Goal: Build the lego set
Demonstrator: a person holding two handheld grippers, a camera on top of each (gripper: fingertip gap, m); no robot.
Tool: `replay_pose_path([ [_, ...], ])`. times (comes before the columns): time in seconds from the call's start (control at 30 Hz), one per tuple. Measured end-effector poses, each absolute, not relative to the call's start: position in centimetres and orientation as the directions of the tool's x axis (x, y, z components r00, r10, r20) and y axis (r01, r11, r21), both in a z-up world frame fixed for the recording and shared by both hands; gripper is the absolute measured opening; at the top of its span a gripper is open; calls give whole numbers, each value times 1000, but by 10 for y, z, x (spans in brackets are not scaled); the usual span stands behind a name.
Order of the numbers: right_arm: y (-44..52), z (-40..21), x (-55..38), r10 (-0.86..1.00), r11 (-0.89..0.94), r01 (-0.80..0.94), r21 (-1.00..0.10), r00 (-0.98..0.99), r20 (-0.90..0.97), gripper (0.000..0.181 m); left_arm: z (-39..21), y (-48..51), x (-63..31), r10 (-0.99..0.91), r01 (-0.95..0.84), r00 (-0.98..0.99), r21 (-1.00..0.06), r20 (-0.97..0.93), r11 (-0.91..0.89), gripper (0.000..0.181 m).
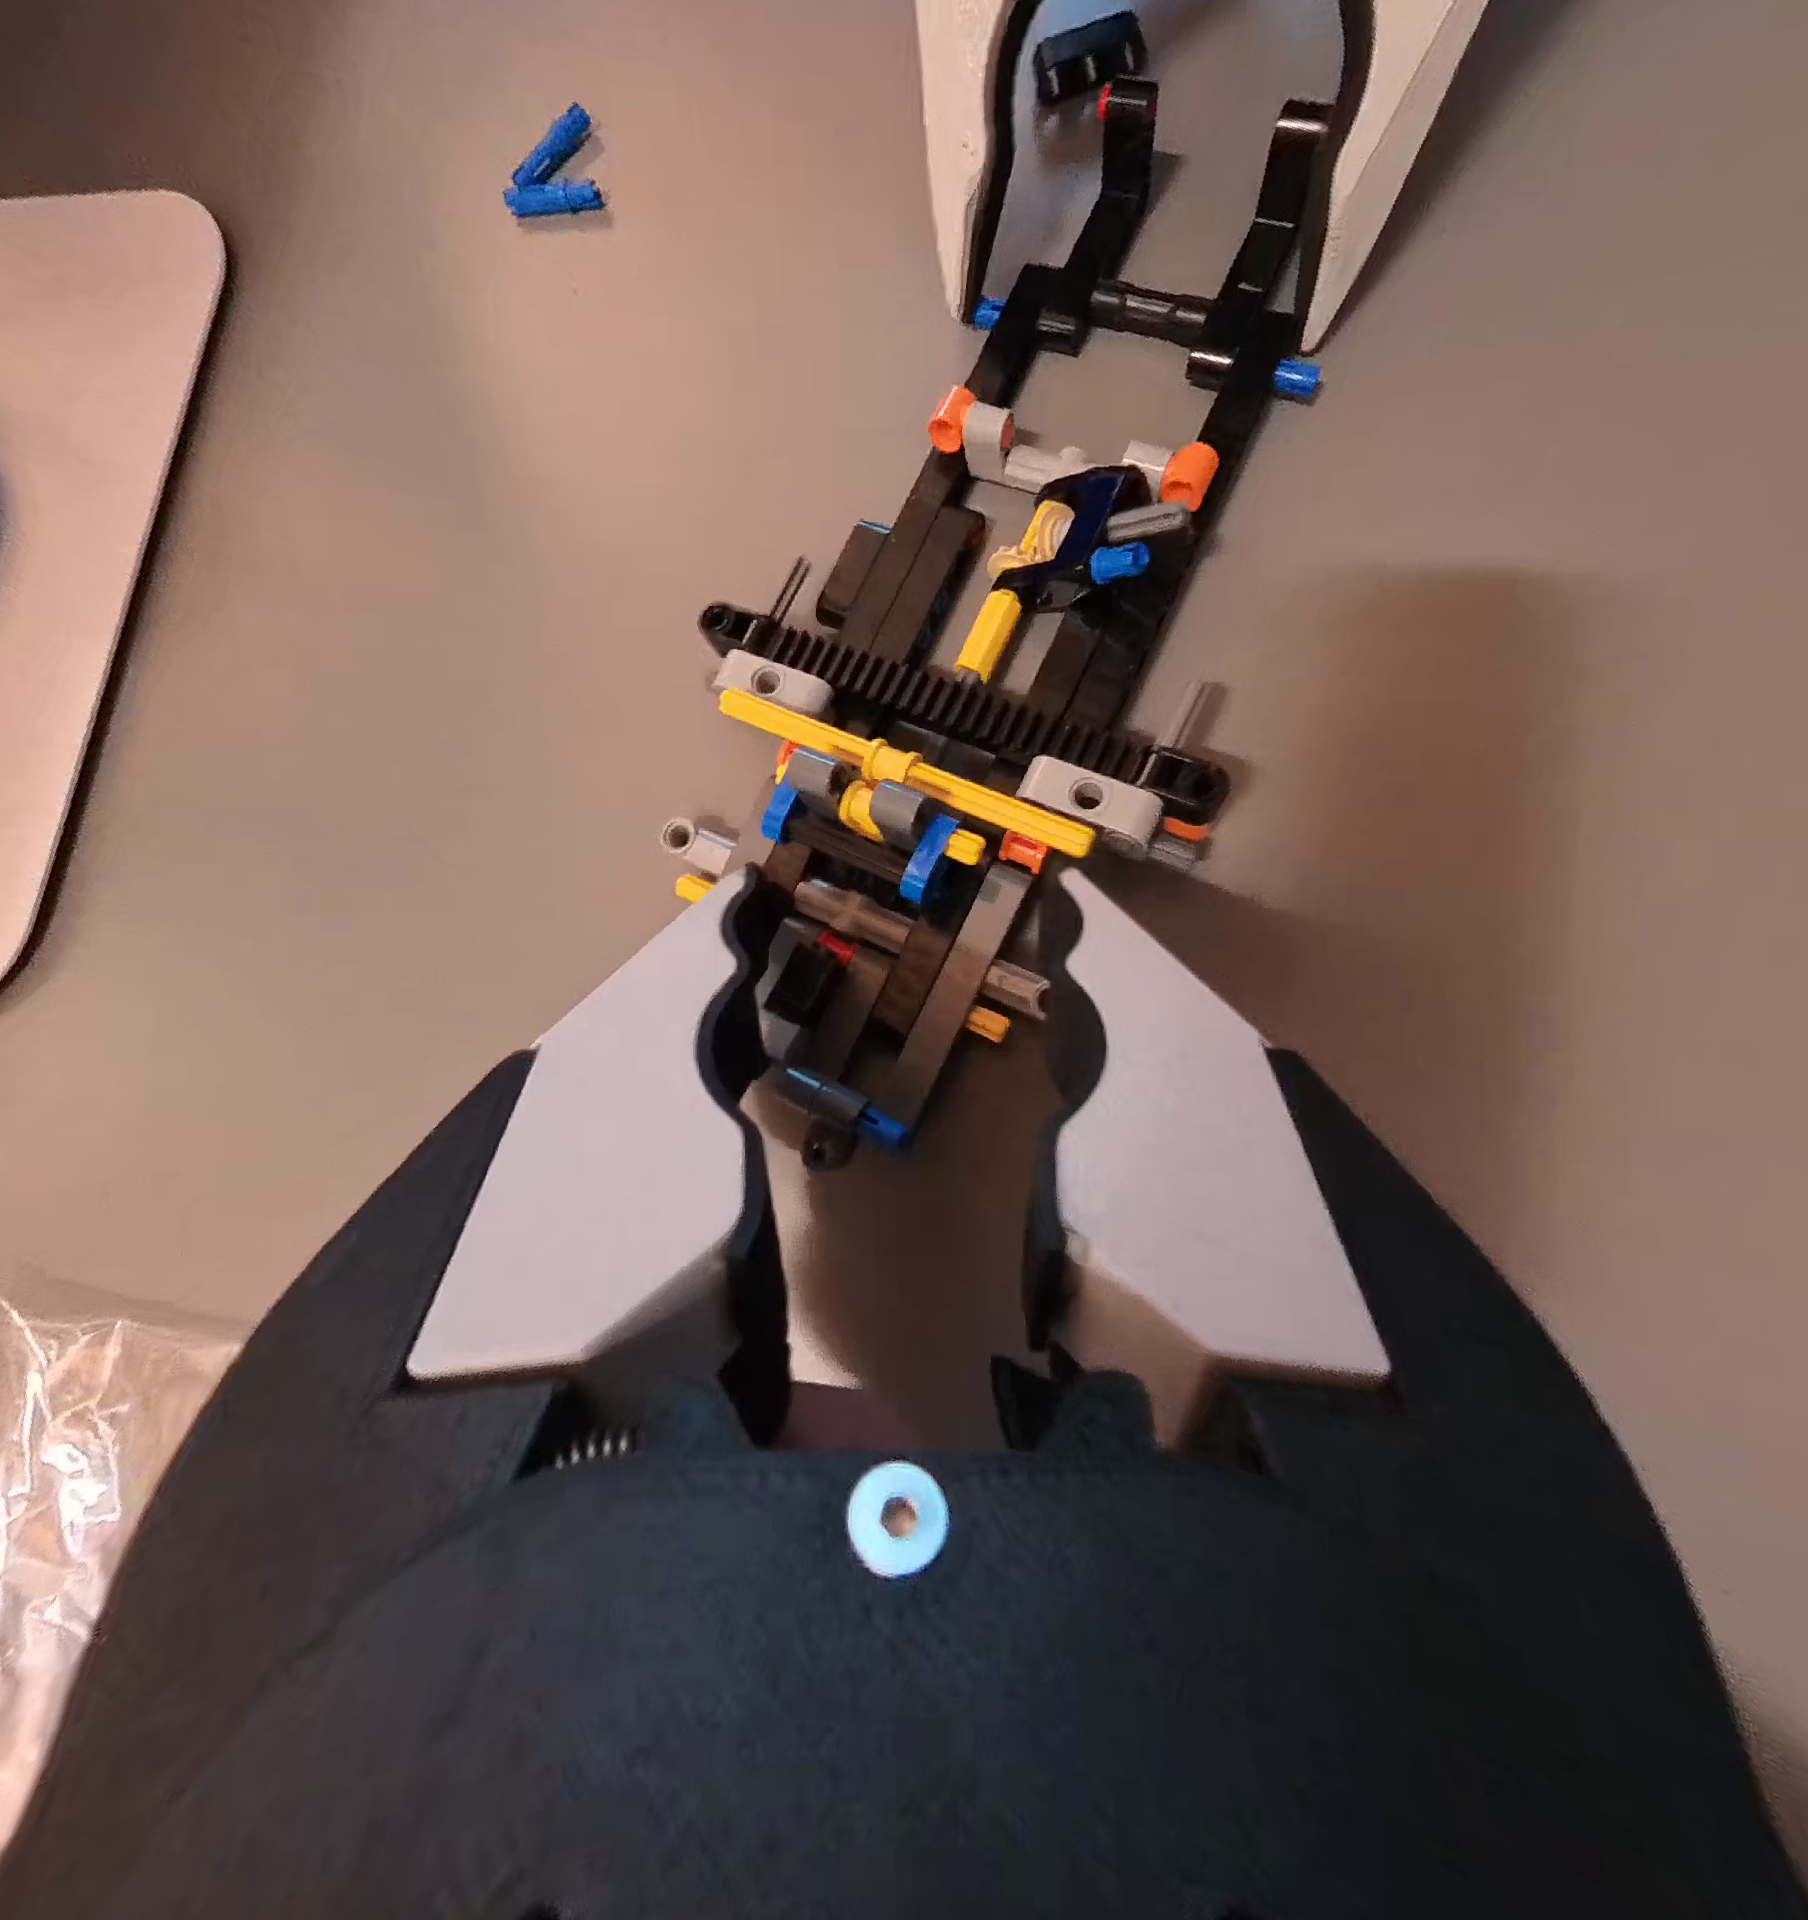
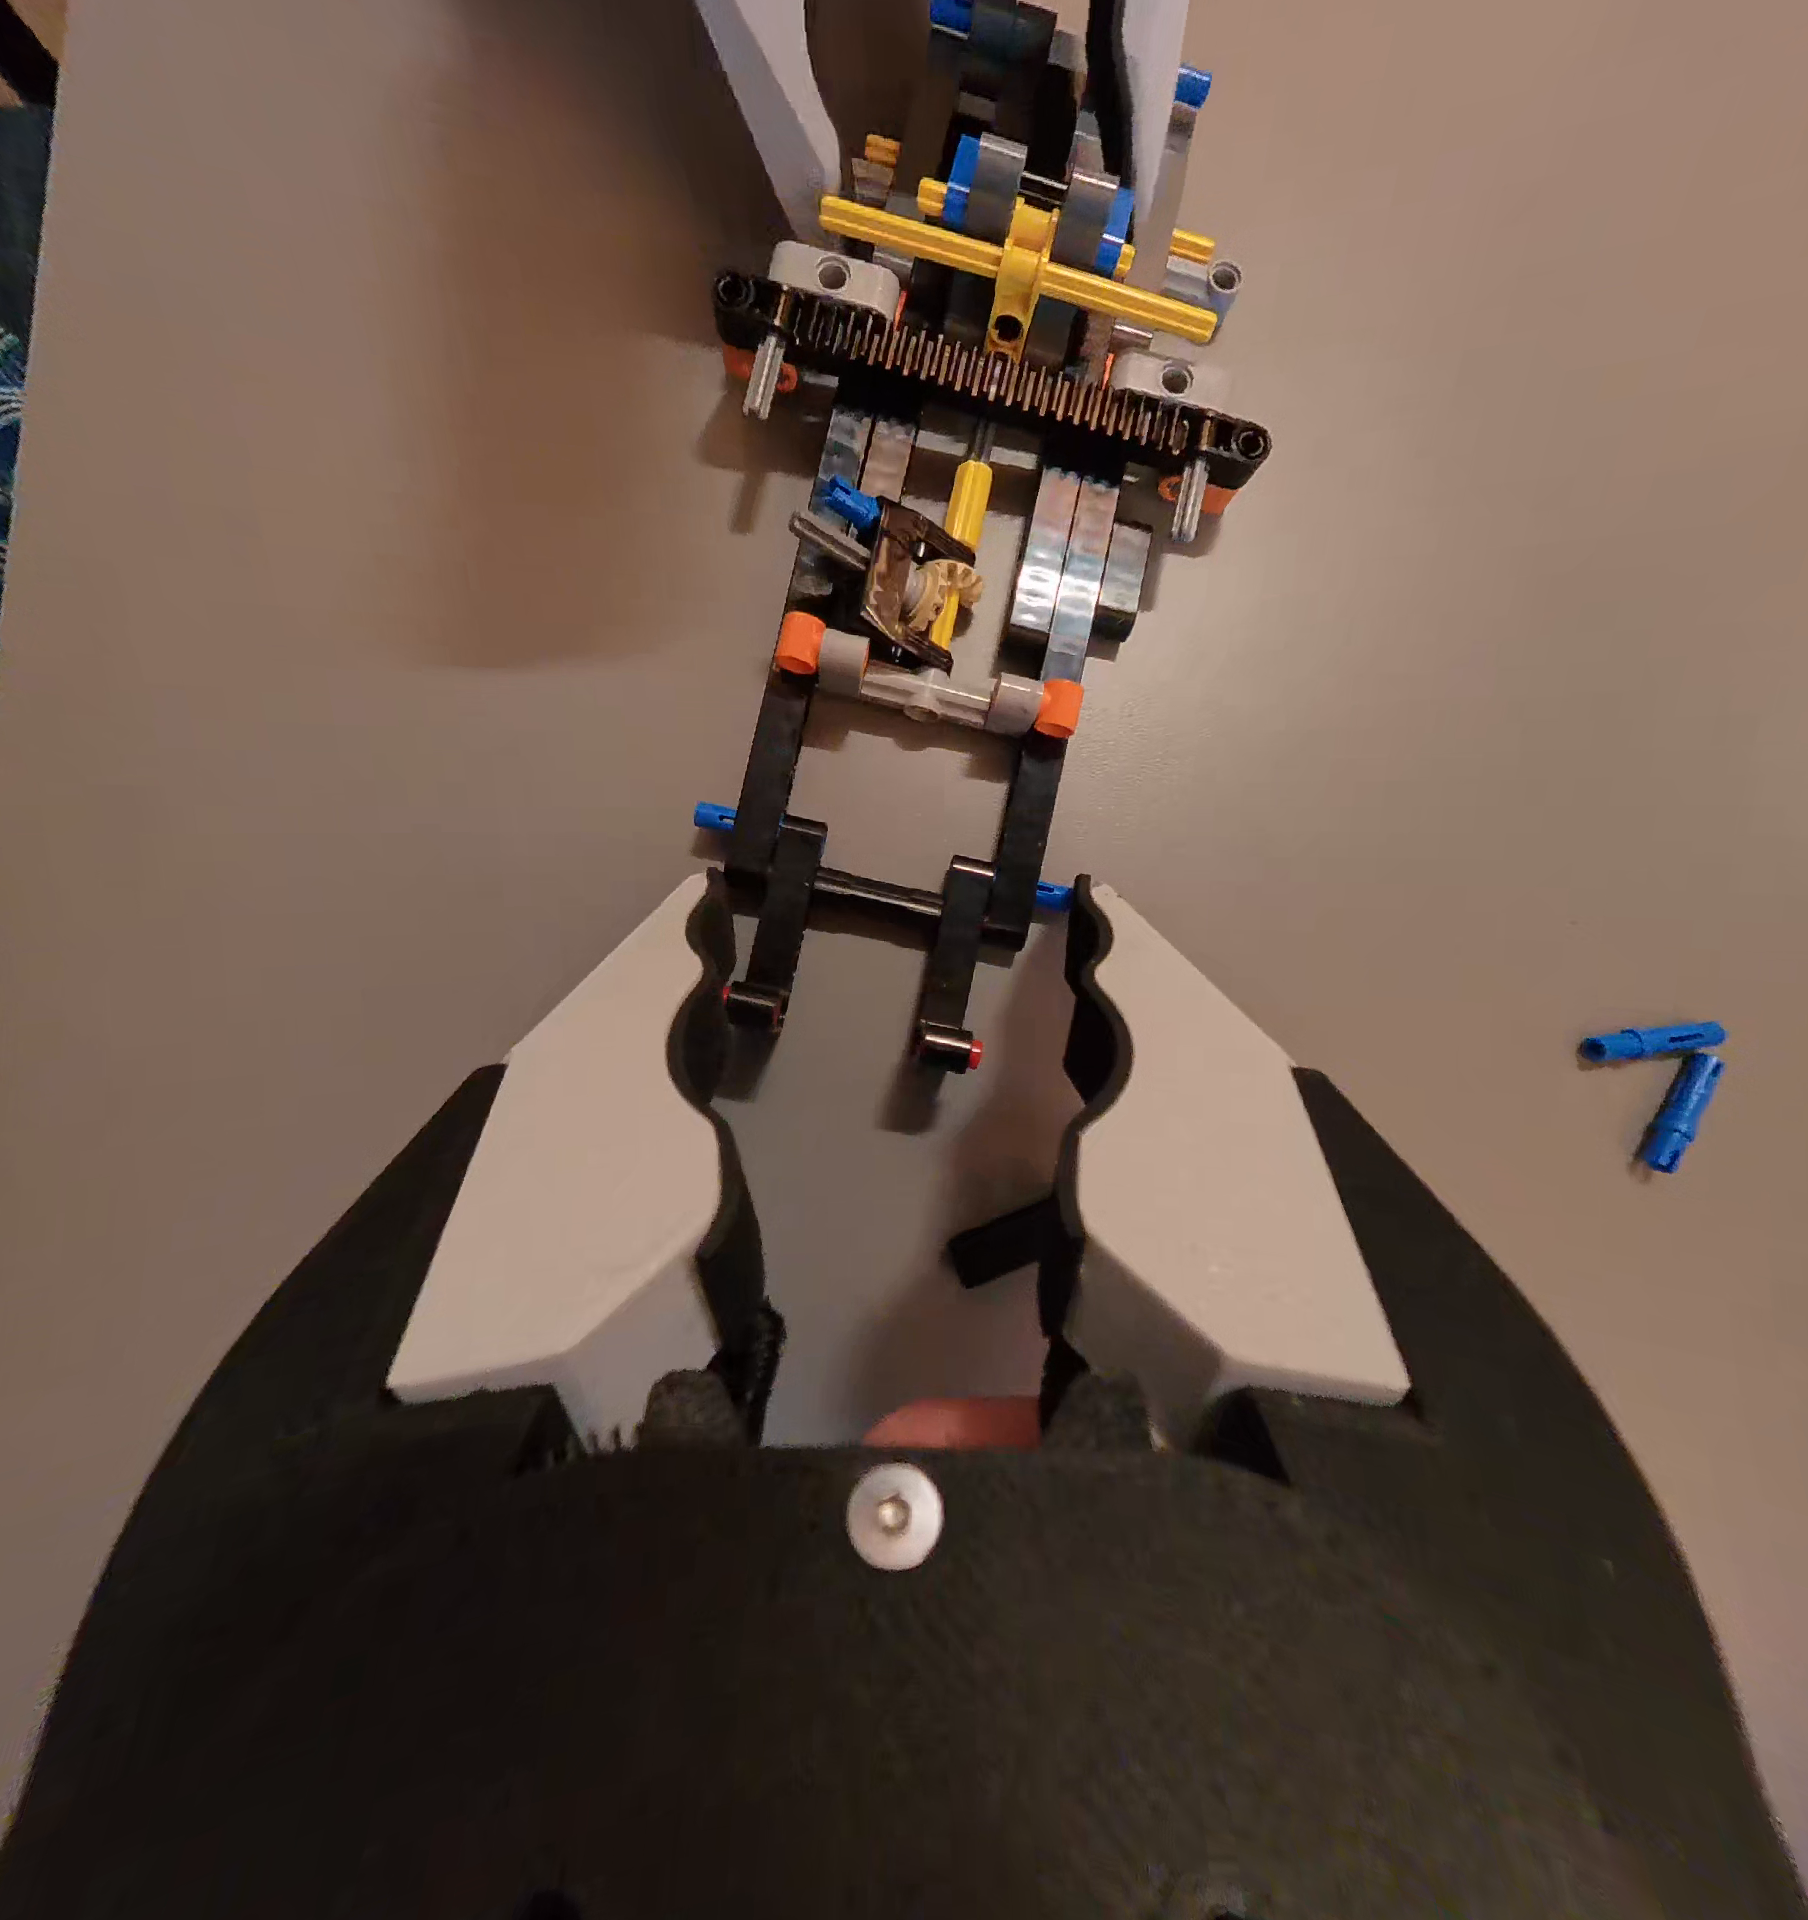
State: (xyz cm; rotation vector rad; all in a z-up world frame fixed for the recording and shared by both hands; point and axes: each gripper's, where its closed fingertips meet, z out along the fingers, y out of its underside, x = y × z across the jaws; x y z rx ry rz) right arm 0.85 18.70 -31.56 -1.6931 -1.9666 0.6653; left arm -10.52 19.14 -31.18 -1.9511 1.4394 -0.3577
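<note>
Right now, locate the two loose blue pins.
The blue pins lie on the table, right of the right claw and clear of the model; upper left in the left wrist view.

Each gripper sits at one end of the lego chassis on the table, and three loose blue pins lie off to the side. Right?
Not quite: there are two loose blue pins, not three, as the right wrist view shows. The rest holds: the left gripper and right gripper each sit at one end of the chassis on the table.
</note>
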Motion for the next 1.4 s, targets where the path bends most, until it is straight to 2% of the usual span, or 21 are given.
replay_pose_path([
  [0.13,190,-316,11,975,190,762,-620,-218,31,62,-312,180,-99,-908,-728,374,-667,-189,-160,37],
  [0.2,192,-315,12,967,215,746,-630,-253,30,62,-310,174,-99,-900,-733,379,-663,-214,-150,38],
  [0.27,194,-314,13,966,220,752,-622,-257,31,63,-303,174,-106,-882,-713,418,-680,-218,-170,63],
  [0.3,195,-314,14,966,228,756,-613,-256,43,68,-301,175,-111,-879,-708,429,-682,-209,-184,67],
  [0.4,192,-311,13,962,249,758,-603,-264,66,76,-300,185,-121,-874,-722,428,-669,-229,-178,77],
  [0.57,186,-312,6,948,295,758,-582,-309,78,67,-309,194,-116,-929,-756,331,-636,-167,-154,85],
  [0.67,184,-315,2,941,304,761,-574,-333,57,60,-314,191,-115,-953,-759,293,-626,-78,-182,79],
  [0.77,183,-316,3,936,303,762,-572,-352,26,60,-315,191,-114,-953,-757,294,-626,-68,-189,62],
  [1.27,183,-313,7,917,323,753,-573,-398,-7,59,-315,178,-111,-918,-717,390,-649,-70,-255,61],
  [1.33,191,-303,8,938,299,749,-591,-345,37,71,-315,176,-111,-897,-696,438,-656,-67,-291,61],
  [1.4,187,-289,7,946,276,726,-630,-320,46,72,-315,175,-110,-869,-674,490,-662,-69,-328,61],
])
